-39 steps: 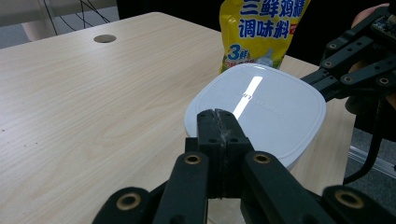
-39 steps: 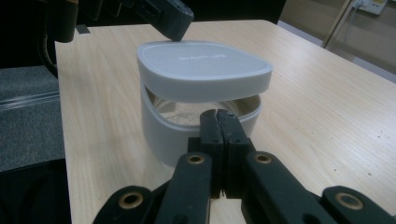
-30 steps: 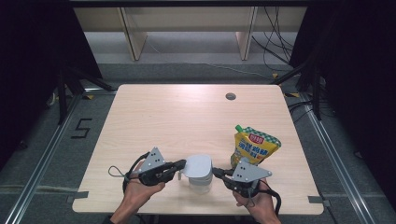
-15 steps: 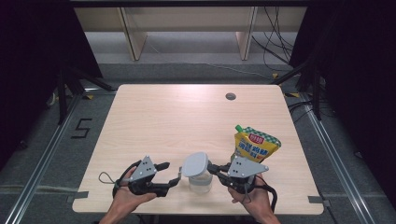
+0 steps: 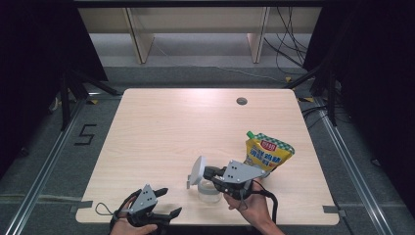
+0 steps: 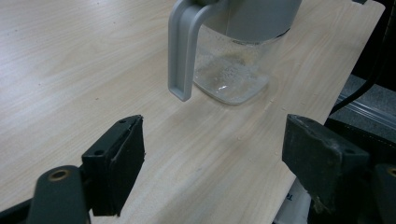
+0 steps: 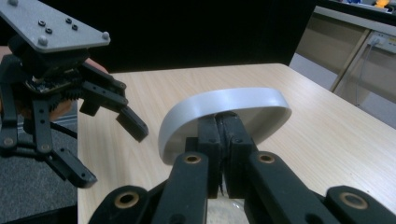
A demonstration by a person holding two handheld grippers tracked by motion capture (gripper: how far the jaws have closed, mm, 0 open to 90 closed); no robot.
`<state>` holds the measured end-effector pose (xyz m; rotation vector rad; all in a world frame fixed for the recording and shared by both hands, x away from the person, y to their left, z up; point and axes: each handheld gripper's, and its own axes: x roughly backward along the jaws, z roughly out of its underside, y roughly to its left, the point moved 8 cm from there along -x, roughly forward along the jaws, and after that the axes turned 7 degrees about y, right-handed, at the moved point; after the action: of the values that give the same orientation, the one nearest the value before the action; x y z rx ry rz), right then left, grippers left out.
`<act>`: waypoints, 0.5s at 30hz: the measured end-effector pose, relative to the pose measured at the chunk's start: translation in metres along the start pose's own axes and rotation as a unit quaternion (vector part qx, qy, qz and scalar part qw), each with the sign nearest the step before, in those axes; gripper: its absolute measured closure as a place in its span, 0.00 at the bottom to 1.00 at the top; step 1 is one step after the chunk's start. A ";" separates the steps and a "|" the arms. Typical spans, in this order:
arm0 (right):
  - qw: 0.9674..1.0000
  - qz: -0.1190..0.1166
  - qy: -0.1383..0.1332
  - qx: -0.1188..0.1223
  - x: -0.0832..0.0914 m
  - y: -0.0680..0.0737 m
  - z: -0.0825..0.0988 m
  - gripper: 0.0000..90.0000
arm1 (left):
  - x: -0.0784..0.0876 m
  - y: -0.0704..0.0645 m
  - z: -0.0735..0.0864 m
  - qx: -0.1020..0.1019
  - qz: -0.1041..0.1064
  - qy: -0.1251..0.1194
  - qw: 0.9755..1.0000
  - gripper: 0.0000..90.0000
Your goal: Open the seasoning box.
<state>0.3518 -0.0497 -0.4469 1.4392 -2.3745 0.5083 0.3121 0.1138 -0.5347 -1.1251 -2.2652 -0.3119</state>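
A clear jug [image 5: 209, 193] with a grey collar and handle [image 6: 181, 51] stands near the table's front edge. Its round grey lid [image 5: 198, 169] is tipped up on edge above it. My right gripper [image 5: 208, 173] is shut on the lid [image 7: 224, 109], with the jaws pinched together on its rim [image 7: 222, 135]. My left gripper [image 5: 169, 201] sits at the front left edge, away from the jug. Its jaws have just been opening and stand wide [image 6: 215, 135] with nothing between them. The jug's handle lies ahead of them. The left gripper [image 7: 107, 149] also appears in the right gripper view.
A yellow sauce pouch [image 5: 266, 152] with a green cap lies right of the jug, close behind my right hand. A small round hole [image 5: 241, 101] marks the far side of the wooden table [image 5: 171, 127]. Cables and shelf legs lie beyond.
My left gripper let go beside the jug, opened, and drew back toward the front left edge. My right gripper tipped the lid up on edge.
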 end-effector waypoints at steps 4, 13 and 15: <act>1.000 -0.005 -0.002 0.002 -0.007 0.005 -0.005 0.98 | -0.003 0.001 0.003 0.013 -0.004 0.007 1.000 0.22; 1.000 0.007 -0.003 0.000 0.006 0.000 0.001 0.93 | -0.001 0.004 0.000 0.015 -0.004 -0.007 1.000 0.22; 1.000 0.012 0.002 -0.007 0.012 -0.004 0.008 0.90 | -0.002 0.002 0.001 0.026 -0.004 -0.003 1.000 0.22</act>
<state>0.3491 -0.0642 -0.4487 1.4033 -2.3906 0.4993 0.3144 0.1146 -0.5367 -1.0920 -2.2710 -0.2503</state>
